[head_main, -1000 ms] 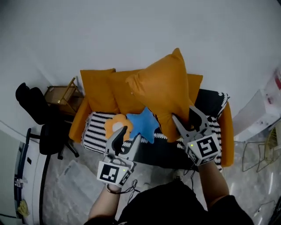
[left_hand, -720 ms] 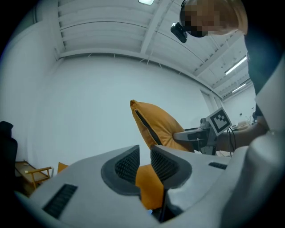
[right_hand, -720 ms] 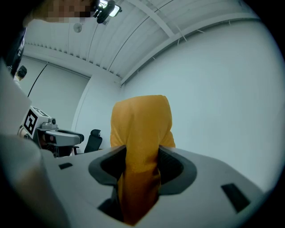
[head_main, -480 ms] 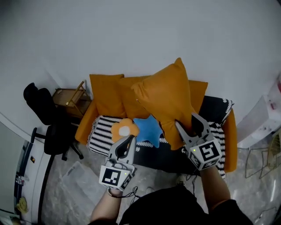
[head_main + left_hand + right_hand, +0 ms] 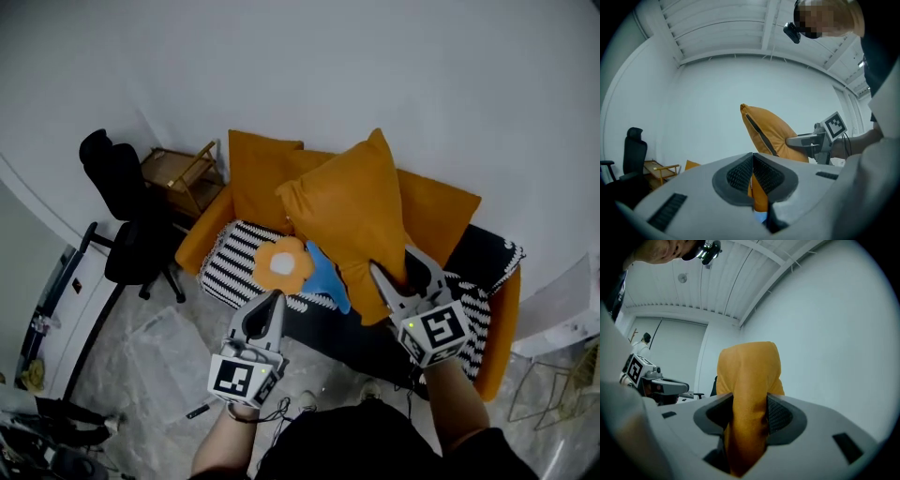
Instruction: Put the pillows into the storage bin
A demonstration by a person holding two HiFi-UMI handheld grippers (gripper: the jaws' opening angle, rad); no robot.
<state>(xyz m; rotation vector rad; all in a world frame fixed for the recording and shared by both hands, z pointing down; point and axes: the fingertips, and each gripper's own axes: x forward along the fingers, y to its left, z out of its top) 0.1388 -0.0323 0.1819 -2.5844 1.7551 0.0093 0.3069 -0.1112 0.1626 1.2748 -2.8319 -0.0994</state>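
The fingers of the right gripper (image 5: 394, 264) clamp the lower corner of the orange pillow (image 5: 349, 216), hanging it clear above the sofa (image 5: 202, 242) for carrying to the bin; the left gripper (image 5: 274, 300) hovers with fingers pressed together, empty, probably free to steady it.

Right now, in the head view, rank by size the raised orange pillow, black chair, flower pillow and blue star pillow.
1. Raised orange pillow, though nearest the camera.
2. Black chair.
3. Flower pillow and blue star pillow: alike; star partly hidden.
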